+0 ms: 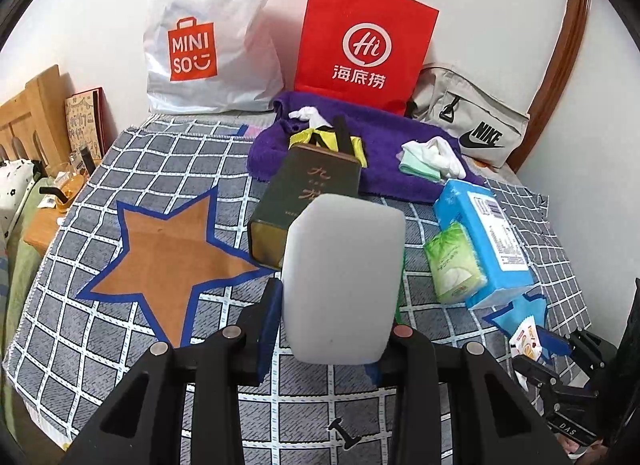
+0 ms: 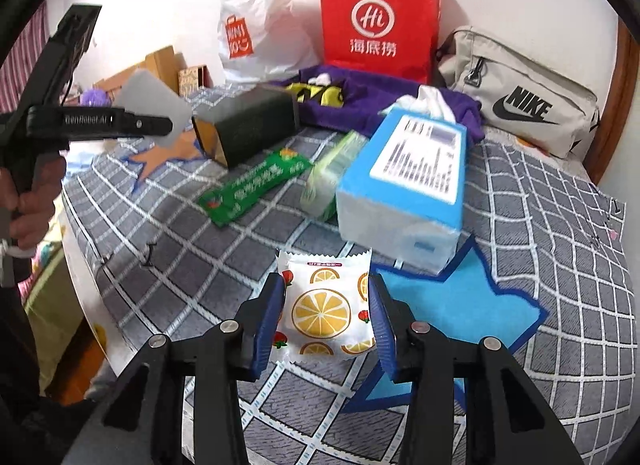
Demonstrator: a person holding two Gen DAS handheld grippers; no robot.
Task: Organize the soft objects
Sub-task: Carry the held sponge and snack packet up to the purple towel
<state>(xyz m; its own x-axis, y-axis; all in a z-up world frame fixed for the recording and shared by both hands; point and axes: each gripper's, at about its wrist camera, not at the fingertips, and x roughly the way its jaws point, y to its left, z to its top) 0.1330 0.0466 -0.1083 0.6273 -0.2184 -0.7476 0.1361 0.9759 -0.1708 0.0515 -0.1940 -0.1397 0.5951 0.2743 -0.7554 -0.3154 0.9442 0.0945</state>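
Soft objects are split between both grippers: at centre frame of the left wrist view, the left gripper has its fingers clamped on a white sponge block, held clear above the grey checked cloth. To its left lies the orange star patch; behind it a dark green box, then the green tissue pack and blue tissue pack toward the right. In the right wrist view, low and central, the right gripper pinches a lemon-print sachet between its blue pads, beside the blue star patch. The sachet is slick and gripped only by its sides, so it could buckle and slide out; the sponge, squeezed near one end, might twist free if swung quickly.
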